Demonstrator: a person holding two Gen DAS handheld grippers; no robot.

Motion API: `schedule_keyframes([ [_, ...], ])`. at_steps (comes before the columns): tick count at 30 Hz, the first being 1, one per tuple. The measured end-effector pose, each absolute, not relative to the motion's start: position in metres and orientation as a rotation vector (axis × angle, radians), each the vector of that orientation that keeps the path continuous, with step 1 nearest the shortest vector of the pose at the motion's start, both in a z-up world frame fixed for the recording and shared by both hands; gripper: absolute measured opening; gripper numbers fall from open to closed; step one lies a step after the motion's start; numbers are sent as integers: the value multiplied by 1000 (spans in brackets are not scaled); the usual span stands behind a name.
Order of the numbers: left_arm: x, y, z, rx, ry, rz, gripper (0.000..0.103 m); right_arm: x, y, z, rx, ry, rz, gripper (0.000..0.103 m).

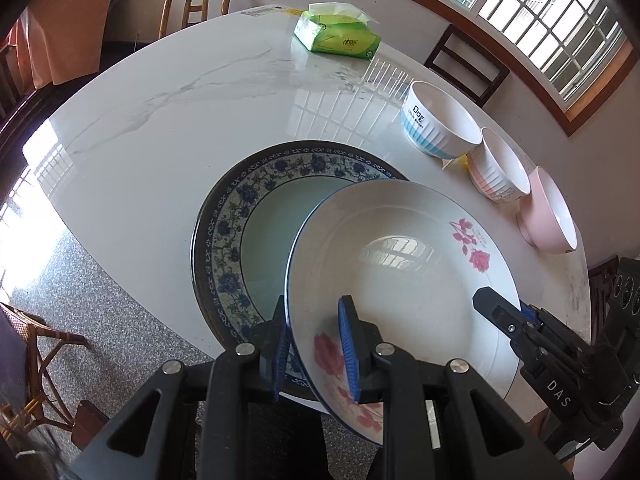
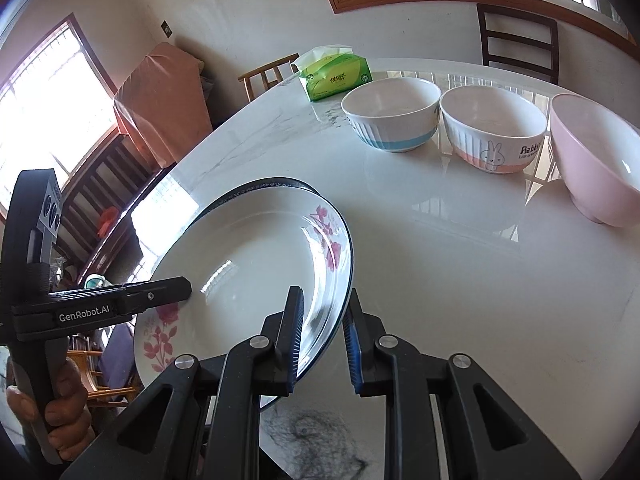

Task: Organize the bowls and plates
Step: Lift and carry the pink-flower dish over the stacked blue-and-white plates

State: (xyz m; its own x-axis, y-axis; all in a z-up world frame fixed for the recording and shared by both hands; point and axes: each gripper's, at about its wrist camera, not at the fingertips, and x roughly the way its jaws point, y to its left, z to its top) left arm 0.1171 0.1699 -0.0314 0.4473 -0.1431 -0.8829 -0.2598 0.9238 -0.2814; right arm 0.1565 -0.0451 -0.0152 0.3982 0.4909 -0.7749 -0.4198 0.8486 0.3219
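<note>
A white plate with pink roses [image 1: 404,280] is held tilted over a larger blue-patterned plate [image 1: 228,240] that lies on the white marble table [image 1: 160,128]. My left gripper [image 1: 314,344] is shut on the rose plate's near rim. My right gripper [image 2: 324,336] is shut on its other rim and shows at the right of the left wrist view [image 1: 504,316]. The rose plate [image 2: 248,272] hides most of the blue plate [image 2: 280,184] in the right wrist view. Three bowls stand in a row: blue-striped [image 1: 436,124], orange rabbit [image 1: 500,168], pink [image 1: 548,216].
A green tissue pack [image 1: 340,36] lies at the table's far side. Wooden chairs [image 1: 196,4] stand around the table, one dark chair [image 2: 520,44] by the window. The table's near edge runs just below the plates. The bowls also show in the right wrist view [image 2: 392,116].
</note>
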Motion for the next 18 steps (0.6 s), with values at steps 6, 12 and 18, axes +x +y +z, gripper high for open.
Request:
schedule_keyframes([
  [6,120,183,-36,-421,1116,96,22,160,-29,-17,46,1006,584,24],
  [12,123,192,-40,-433,1118,106,22,165,-17,-18,25,1004,594,24],
  [18,127,199,-40,-433,1112,116,22,168,-8,-21,9,1008,597,24],
])
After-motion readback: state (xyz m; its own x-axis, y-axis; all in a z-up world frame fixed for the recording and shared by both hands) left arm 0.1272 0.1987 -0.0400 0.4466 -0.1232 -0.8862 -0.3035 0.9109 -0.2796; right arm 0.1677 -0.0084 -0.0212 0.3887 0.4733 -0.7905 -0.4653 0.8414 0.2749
